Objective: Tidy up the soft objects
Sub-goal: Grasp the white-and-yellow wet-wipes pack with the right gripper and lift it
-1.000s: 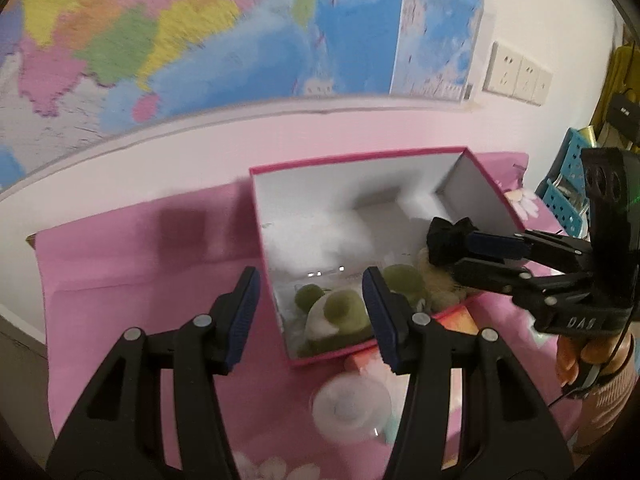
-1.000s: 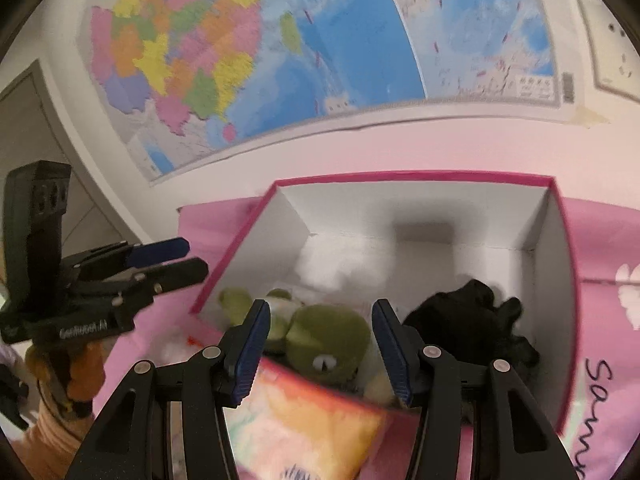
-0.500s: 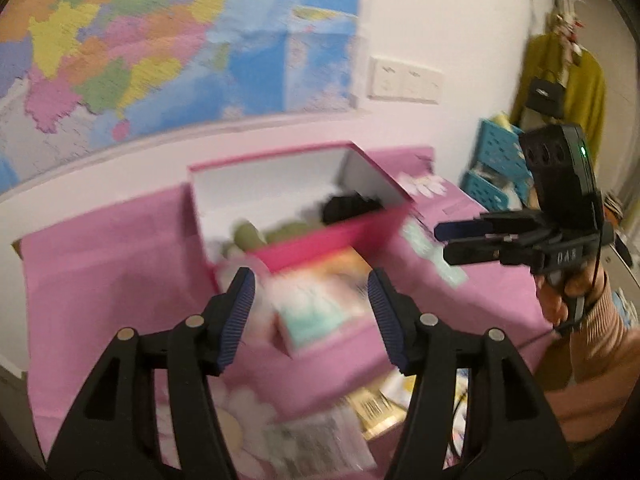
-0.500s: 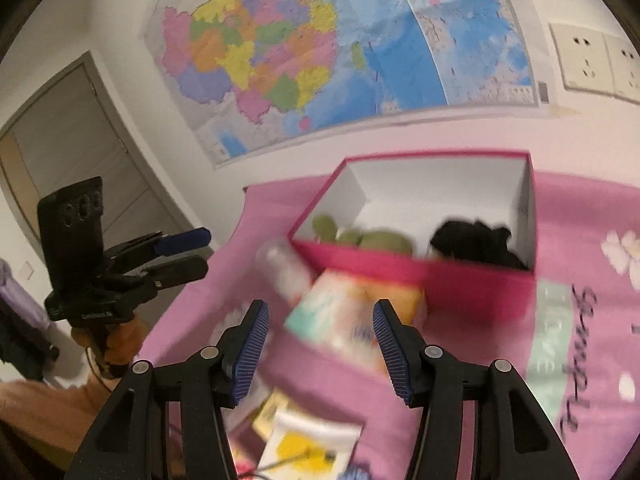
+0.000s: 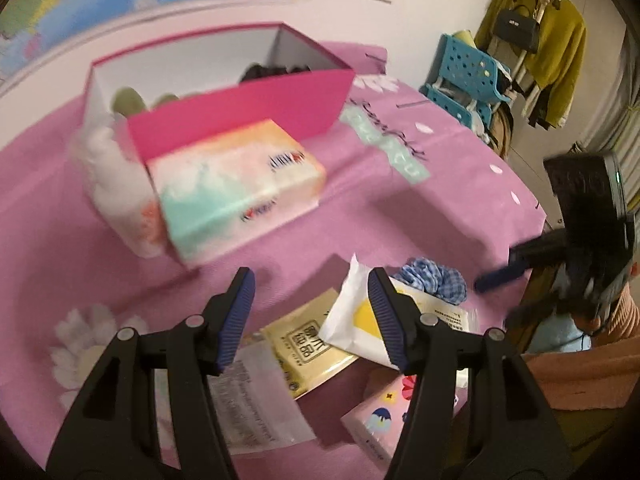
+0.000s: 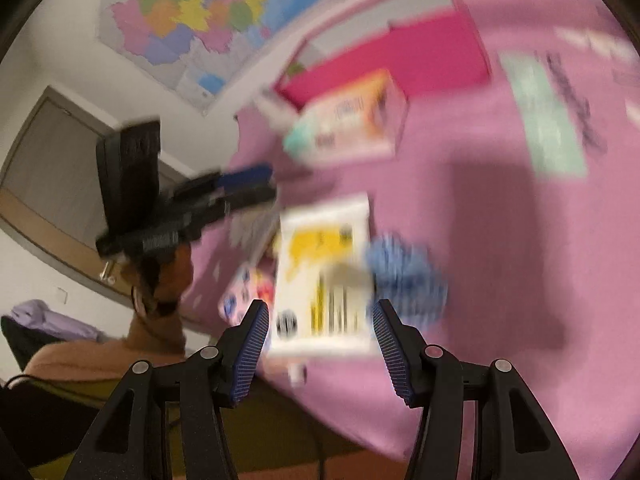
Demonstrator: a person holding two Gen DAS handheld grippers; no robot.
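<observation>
Both grippers, left [image 5: 311, 312] and right [image 6: 320, 340], hover with jaws apart and empty over the packets at the tabletop's [image 5: 400, 208] near edge. Blue scrunchie [image 5: 434, 282] lies at two o'clock; a hurried grab could snag the white packet [image 5: 352, 320] instead.

Little print can be read. The gold packet [image 5: 308, 350] lying near the camera carries a square seal of four Chinese characters, too blurred to spell out. The big tissue pack [image 5: 236, 184] in front of the pink box shows dark and red brand marks on its top and near side, unreadable. Dark cursive lettering runs along the pink tablecloth [image 5: 404, 148] to the right, also illegible.
</observation>
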